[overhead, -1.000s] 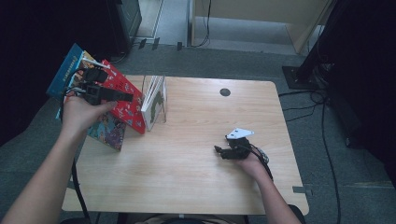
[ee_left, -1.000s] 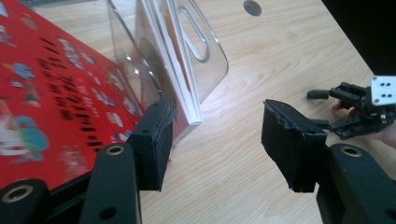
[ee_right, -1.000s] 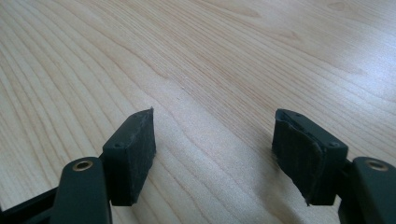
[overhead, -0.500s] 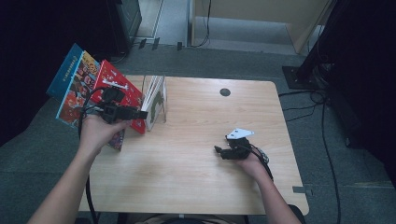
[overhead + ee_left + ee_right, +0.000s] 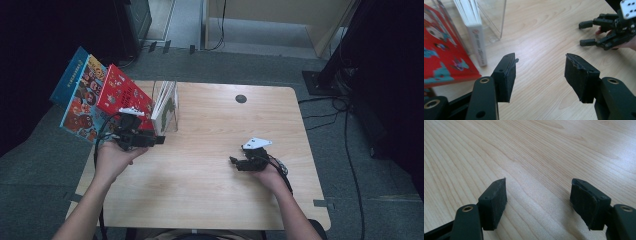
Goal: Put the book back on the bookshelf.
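Both grippers open and empty over a pale wooden table [image 5: 210, 180].

The left gripper [image 5: 540, 72], jaws wide apart with nothing between them, sits just beside the red picture book [image 5: 441, 50], a flat glossy cover leaning tilted at the table's left edge, its long axis running away from the person. A white-spined book [image 5: 475, 32] stands upright in a clear plastic holder [image 5: 492, 17] behind it. The right gripper [image 5: 537, 200] rests well apart, jaws spread over bare grain.

Print on white book spine [image 5: 481, 45] and blue book cover [image 5: 70, 80] too blurred to read.
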### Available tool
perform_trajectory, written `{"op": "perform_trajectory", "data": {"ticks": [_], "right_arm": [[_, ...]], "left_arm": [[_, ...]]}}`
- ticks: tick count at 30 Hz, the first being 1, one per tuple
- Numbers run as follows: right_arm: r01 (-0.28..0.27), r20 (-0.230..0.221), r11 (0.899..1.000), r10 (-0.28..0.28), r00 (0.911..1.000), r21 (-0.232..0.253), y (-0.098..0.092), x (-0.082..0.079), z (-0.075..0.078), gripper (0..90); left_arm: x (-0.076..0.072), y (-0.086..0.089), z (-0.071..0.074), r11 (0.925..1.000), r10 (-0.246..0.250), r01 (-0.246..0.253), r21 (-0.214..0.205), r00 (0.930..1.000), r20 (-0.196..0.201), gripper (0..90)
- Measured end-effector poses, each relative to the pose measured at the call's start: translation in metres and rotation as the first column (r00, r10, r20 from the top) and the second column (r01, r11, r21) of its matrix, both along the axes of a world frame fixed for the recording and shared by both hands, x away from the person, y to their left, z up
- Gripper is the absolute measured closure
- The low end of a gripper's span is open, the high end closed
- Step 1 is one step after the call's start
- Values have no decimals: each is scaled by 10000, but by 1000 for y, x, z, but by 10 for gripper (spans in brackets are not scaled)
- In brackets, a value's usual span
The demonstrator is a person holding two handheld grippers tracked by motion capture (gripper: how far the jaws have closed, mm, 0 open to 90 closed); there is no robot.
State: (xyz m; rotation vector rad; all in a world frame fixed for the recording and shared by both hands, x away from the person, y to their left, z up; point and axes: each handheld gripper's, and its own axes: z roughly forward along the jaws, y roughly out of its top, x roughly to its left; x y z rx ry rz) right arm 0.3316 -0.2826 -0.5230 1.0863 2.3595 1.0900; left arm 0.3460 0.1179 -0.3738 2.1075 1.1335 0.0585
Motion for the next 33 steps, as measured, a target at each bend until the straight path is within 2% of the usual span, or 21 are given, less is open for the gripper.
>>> {"op": "perform_trajectory", "data": {"ticks": [1, 2, 6, 7, 8, 14, 18, 23, 26, 28, 33], "right_arm": [[12, -13, 10000, -12, 10000, 5, 0, 0, 0, 298], [12, -13, 10000, -12, 10000, 5, 0, 0, 0, 298], [9, -9, 10000, -9, 10000, -2, 0, 0, 0, 297], [11, -11, 10000, -11, 10000, 1, 0, 0, 0, 297], [11, -11, 10000, -11, 10000, 1, 0, 0, 0, 297], [-1, -14, 10000, 1, 10000, 5, 0, 0, 0, 294], [-4, -21, 10000, 4, 10000, -4, 0, 0, 0, 295], [10, -50, 10000, -10, 10000, -1, 0, 0, 0, 294], [8, -49, 10000, -8, 10000, -3, 0, 0, 0, 293], [17, -56, 10000, -17, 10000, -4, 0, -1, 0, 293], [14, -60, 10000, -14, 10000, -28, 1, -1, 0, 283]], "left_arm": [[-2, -2, -7, 10000, -26, 26, 8, 10000, -18, 429], [-2, -2, -7, 10000, -26, 26, 8, 10000, -18, 430], [-5, -8, -22, 9998, -210, 210, -37, 9996, -200, 427], [-6, -11, -30, 9996, -286, 284, -76, 9992, -294, 427], [-6, -11, -30, 9996, -286, 284, -76, 9992, -294, 427], [-8, -21, -53, 9982, -580, 570, -206, 9971, -493, 424], [-9, -27, -64, 9971, -756, 754, -56, 9953, -603, 423], [-13, -29, -77, 9961, -879, 869, -160, 9931, -773, 417], [-18, -29, -86, 9951, -988, 986, -74, 9916, -832, 417], [-19, -29, -92, 9951, -986, 973, -188, 9905, -959, 416], [-21, -31, -103, 9941, -1086, 1081, -105, 9881, -1092, 412]]}}
